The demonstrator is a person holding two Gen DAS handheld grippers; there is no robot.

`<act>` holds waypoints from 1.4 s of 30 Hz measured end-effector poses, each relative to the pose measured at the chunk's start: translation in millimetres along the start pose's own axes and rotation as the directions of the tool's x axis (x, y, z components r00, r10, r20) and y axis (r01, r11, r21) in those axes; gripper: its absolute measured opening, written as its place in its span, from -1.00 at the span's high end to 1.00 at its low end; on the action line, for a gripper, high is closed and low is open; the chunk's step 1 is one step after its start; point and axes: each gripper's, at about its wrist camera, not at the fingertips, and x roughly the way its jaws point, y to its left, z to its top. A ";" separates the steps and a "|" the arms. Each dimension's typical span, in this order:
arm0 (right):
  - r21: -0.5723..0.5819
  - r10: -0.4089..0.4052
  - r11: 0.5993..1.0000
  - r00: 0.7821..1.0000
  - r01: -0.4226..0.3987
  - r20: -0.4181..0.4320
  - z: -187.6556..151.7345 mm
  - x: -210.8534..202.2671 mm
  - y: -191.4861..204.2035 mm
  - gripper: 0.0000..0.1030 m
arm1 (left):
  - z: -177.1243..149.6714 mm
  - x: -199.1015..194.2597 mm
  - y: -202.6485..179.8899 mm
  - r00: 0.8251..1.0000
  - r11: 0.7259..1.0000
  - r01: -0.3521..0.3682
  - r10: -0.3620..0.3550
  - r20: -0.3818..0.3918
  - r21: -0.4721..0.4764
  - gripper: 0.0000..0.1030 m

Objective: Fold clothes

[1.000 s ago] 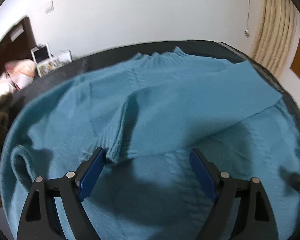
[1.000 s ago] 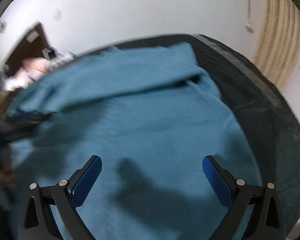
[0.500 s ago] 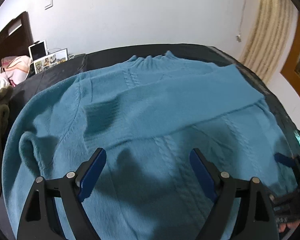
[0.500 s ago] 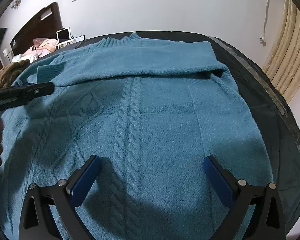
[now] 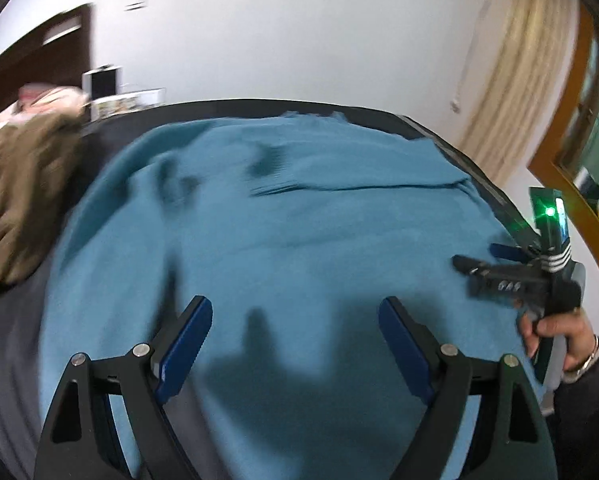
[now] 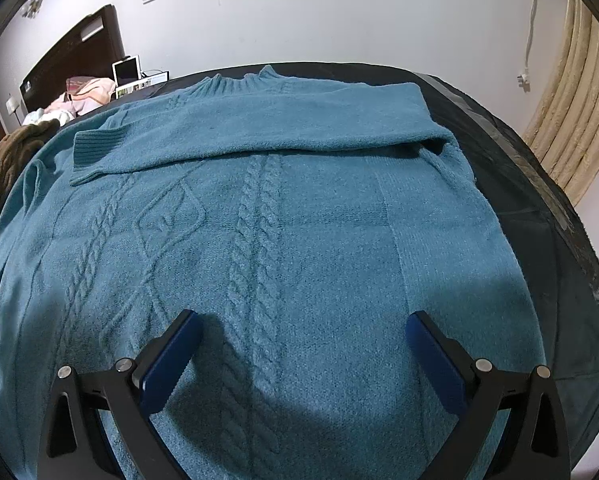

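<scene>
Sweater (image 6: 283, 216) lies flat on the dark tabletop (image 6: 539, 184), right sleeve (image 6: 259, 128) folded across; with both my tools, left (image 5: 295, 340) and right (image 6: 299, 344), wide open and empty, I should pinch the left sleeve near its cuff.

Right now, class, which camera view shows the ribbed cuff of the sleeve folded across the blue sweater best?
The right wrist view: the ribbed cuff is sharp there, lying flat on the blue sweater with its ribs distinct. The left wrist view is motion-blurred; the cuff appears only as a smeared darker patch on the sweater.
</scene>
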 end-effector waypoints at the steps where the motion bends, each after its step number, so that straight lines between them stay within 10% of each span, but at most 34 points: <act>1: 0.000 0.000 1.000 1.000 0.000 0.000 -0.1 0.0 -0.1 -1.00 | -5.7 -7.1 14.8 1.000 0.999 -0.025 0.026 0.007 -0.033 -0.71; 9: 0.001 -0.001 1.000 1.000 0.001 0.000 -0.2 -0.5 1.2 -1.00 | -50.3 -50.6 93.0 0.974 0.964 -0.224 0.225 -0.008 -0.142 -0.71; 22: 0.003 0.001 1.000 1.000 -0.001 0.000 0.2 -0.7 1.0 -1.00 | -81.3 -34.9 96.3 0.963 0.958 -0.266 0.260 -0.065 -0.104 -0.70; 24: 0.003 0.002 1.000 1.000 -0.002 0.001 0.4 -0.7 0.7 -1.00 | -80.6 -32.3 94.6 0.963 0.959 -0.268 0.265 -0.048 -0.096 -0.45; 26: 0.003 0.003 1.000 1.000 -0.003 0.001 0.4 -0.9 0.3 -1.00 | -78.5 -33.8 92.7 0.969 0.963 -0.248 0.245 -0.042 -0.107 0.38; 30: 0.005 0.006 1.000 1.000 -0.006 0.002 0.2 -1.1 -0.3 -1.00 | -72.8 -34.8 98.7 0.970 0.958 -0.242 0.238 -0.045 -0.152 0.45; 42: 0.017 0.022 1.000 1.000 -0.022 0.009 -0.6 -3.1 -2.6 -1.00 | 29.3 -115.6 135.9 0.869 0.883 -0.354 0.433 0.241 -0.308 0.47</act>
